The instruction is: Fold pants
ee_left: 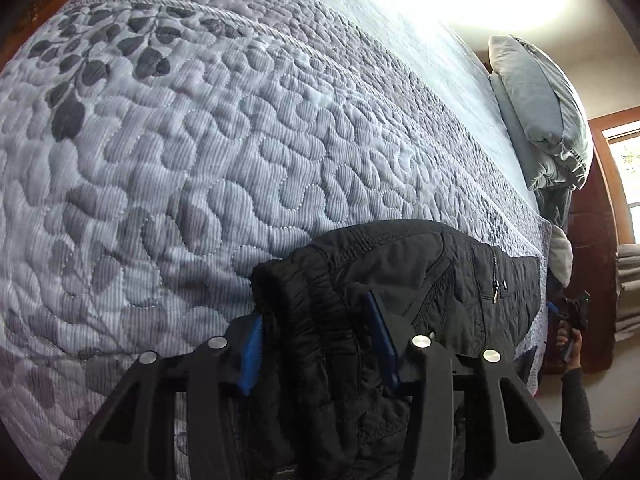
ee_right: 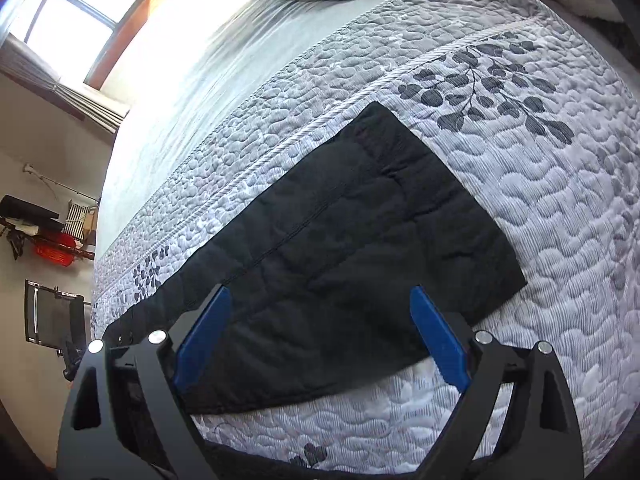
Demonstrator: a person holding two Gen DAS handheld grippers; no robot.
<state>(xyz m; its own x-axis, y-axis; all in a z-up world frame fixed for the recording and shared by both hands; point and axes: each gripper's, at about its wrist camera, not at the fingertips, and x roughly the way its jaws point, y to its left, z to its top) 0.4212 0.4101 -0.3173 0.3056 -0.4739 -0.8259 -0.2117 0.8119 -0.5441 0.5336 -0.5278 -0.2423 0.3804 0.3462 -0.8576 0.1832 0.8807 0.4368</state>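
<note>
Black pants (ee_left: 400, 276) lie on a quilt (ee_left: 168, 168) near the bed's edge, legs (ee_right: 360, 220) spread flat across the quilt's leaf print. The left gripper (ee_left: 316, 344) has its blue pads (ee_left: 251, 354) clamped on the bunched waistband, fabric filling the gap between them. The right gripper (ee_right: 320, 336) hangs over the leg end with its jaws spread wide, holding nothing.

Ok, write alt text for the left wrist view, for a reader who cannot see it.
The left gripper, with blue pads on black fingers, straddles the bunched waistband end of black quilted pants lying on a grey-and-white quilted bedspread with a dark leaf print. Fabric fills the gap between the pads. A grey pillow lies at the far right, beyond the bedspread.
</note>
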